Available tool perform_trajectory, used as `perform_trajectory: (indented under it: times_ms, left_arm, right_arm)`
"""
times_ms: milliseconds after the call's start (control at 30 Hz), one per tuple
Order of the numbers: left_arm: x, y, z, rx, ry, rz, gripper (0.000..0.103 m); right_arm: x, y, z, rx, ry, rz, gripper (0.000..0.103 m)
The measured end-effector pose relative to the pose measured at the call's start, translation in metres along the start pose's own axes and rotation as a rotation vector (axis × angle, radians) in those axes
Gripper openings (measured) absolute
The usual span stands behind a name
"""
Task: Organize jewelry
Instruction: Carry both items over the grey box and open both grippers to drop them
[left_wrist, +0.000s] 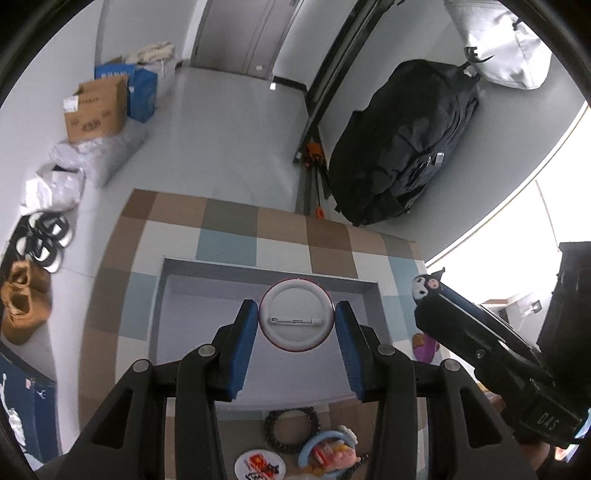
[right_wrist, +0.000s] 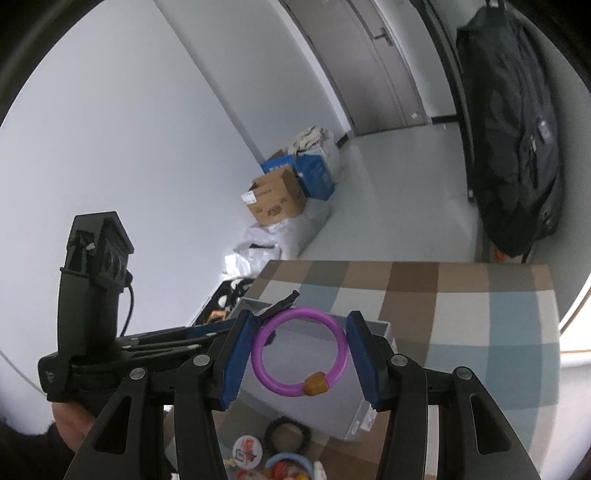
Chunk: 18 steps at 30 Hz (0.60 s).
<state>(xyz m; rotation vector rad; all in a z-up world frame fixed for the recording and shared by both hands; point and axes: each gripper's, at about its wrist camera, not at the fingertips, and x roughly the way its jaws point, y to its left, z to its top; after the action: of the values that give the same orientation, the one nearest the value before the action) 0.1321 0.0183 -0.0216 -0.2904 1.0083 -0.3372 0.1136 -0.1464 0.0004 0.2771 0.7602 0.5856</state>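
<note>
My left gripper (left_wrist: 296, 319) is shut on a round white pin badge (left_wrist: 296, 314), its back with the pin facing me, held above the open grey box (left_wrist: 177, 291). My right gripper (right_wrist: 300, 350) is shut on a purple ring bracelet (right_wrist: 258, 365) with an amber bead (right_wrist: 314, 384), held above the same grey box (right_wrist: 354, 417). On the table below lie a black beaded bracelet (left_wrist: 291, 430), a printed white badge (left_wrist: 259, 466) and a blue-ringed cartoon charm (left_wrist: 328, 452). The right gripper's body shows at the right of the left wrist view (left_wrist: 480, 339).
The box sits on a checked tablecloth (left_wrist: 229, 225). A Kuromi figure (left_wrist: 426, 286) and a purple charm (left_wrist: 424, 345) lie right of the box. On the floor beyond are cardboard boxes (left_wrist: 96, 110), plastic bags, shoes (left_wrist: 22, 302) and a black bag (left_wrist: 406, 140).
</note>
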Motion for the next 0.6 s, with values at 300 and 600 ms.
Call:
perform_trajectory:
  times_ms: [300, 600]
  left_arm:
    - [0.019, 0.01, 0.008, -0.059, 0.069, -0.08, 0.037]
    - [0.033, 0.021, 0.012, -0.144, 0.125, -0.156, 0.038]
  right_arm:
    - [0.027, -0.017, 0.0, 0.068, 0.059, 0.047, 0.05]
    - [0.034, -0.038, 0.0, 0.224, 0.094, 0.105, 0.068]
